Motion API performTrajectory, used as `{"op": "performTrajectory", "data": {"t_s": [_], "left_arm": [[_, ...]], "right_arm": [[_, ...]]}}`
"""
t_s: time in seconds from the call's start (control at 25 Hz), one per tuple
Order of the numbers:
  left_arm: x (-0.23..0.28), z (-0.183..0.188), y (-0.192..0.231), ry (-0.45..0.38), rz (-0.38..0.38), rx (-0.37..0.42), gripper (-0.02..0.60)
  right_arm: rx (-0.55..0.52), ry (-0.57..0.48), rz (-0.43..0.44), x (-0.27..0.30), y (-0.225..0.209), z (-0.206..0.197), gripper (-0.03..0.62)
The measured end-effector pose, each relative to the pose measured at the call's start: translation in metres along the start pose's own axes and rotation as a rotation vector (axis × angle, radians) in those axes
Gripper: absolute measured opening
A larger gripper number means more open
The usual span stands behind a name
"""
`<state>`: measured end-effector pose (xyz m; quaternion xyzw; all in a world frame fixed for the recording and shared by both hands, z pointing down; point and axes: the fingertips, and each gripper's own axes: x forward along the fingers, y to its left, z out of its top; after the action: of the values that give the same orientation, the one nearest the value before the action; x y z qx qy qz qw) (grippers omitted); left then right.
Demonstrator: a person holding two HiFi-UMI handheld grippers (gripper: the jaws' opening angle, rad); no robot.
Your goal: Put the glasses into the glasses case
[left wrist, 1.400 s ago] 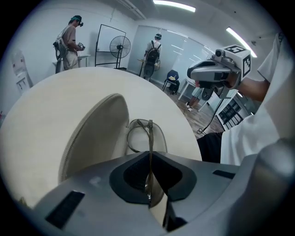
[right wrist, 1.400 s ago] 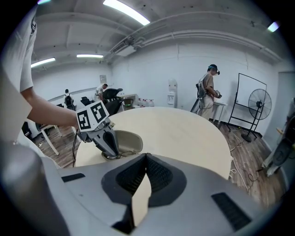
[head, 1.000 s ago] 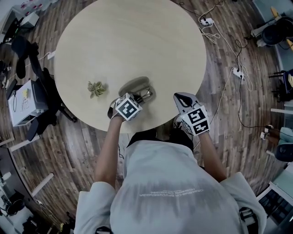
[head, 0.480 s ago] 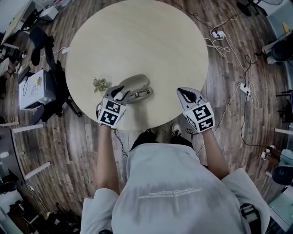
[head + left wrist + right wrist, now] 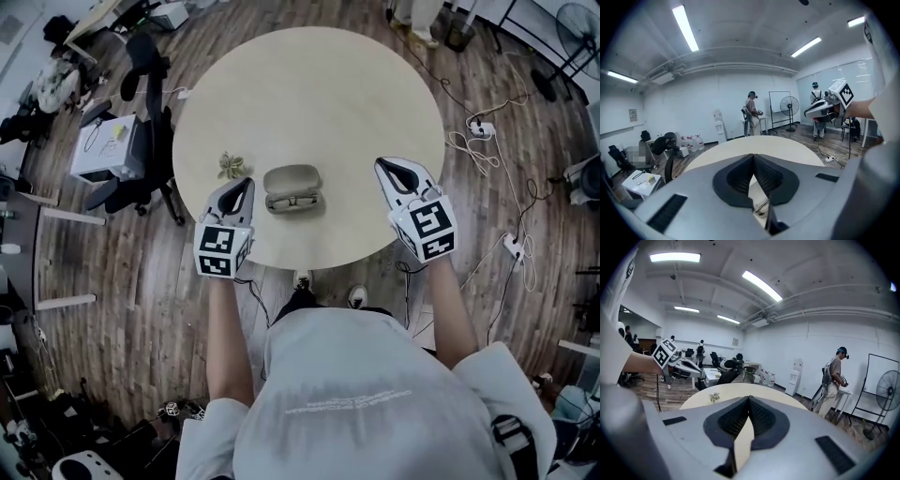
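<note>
Now I am holding both tongs low over the near edge of the round table [image 5: 309, 84], one on each side of the case [image 5: 292, 174]. The left tongs [image 5: 244, 184] are pressing their ribbed pads [image 5: 739, 177] together at the tip, and nothing is sitting between them. The right tongs [image 5: 386, 166] are doing the same: the tips are meeting, only bare table is showing in the slit under them, and they are carrying nothing. The case is lying open between the two tongs, just beside the left ones and further from the right ones. The glasses [image 5: 295, 199] are lying inside its lower half, as far as I can tell from above.

So I am judging that the main part is done and that only the lid is waiting to be shut. For this I am thinking to steady the lower half with one pair of tongs, so that the case is not sliding on the smooth table. With the other pair, tips together, I am planning to push the lid down slowly from behind. I am also checking that no arm of the glasses is sticking over the rim, because the lid could pinch it. The small leafy thing [image 5: 231, 165] is lying near the left tongs, and I am keeping away from it.
</note>
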<state>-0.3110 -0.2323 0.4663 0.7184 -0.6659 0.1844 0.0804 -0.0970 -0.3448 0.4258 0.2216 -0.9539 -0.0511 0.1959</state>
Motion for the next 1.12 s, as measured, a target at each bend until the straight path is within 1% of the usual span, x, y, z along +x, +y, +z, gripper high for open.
{"op": "performTrajectory", "data": {"t_s": [0.12,0.2,0.36,0.48,0.6,0.8,0.96,1.12], "left_arm": [[-0.020,0.014,-0.007,-0.058,0.053,-0.054,0.012],[-0.033,0.023,-0.013,-0.086,0.083,-0.072,0.012],[-0.060,0.038,-0.017,-0.118,0.162,-0.030,0.012],[-0.077,0.048,-0.017,-0.123,0.215,-0.014,0.012],[-0.092,0.059,-0.018,-0.139,0.241,-0.020,0.014],[-0.118,0.076,-0.016,-0.177,0.301,-0.047,0.014],[-0.132,0.089,-0.014,-0.192,0.335,-0.031,0.014],[-0.144,0.096,-0.017,-0.218,0.345,-0.019,0.014]], "right_arm": [[-0.027,-0.035,0.015,-0.003,-0.010,0.016,0.002],[-0.043,-0.069,0.035,-0.007,-0.015,0.028,0.002],[-0.089,-0.139,0.078,-0.012,-0.015,0.053,0.002],[-0.152,-0.151,0.100,-0.013,-0.007,0.065,0.002],[-0.191,-0.164,0.133,-0.015,0.006,0.075,0.002],[-0.202,-0.211,0.197,-0.020,0.028,0.092,0.002],[-0.214,-0.232,0.219,-0.023,0.039,0.106,0.002],[-0.232,-0.236,0.229,-0.026,0.047,0.110,0.002]]}}
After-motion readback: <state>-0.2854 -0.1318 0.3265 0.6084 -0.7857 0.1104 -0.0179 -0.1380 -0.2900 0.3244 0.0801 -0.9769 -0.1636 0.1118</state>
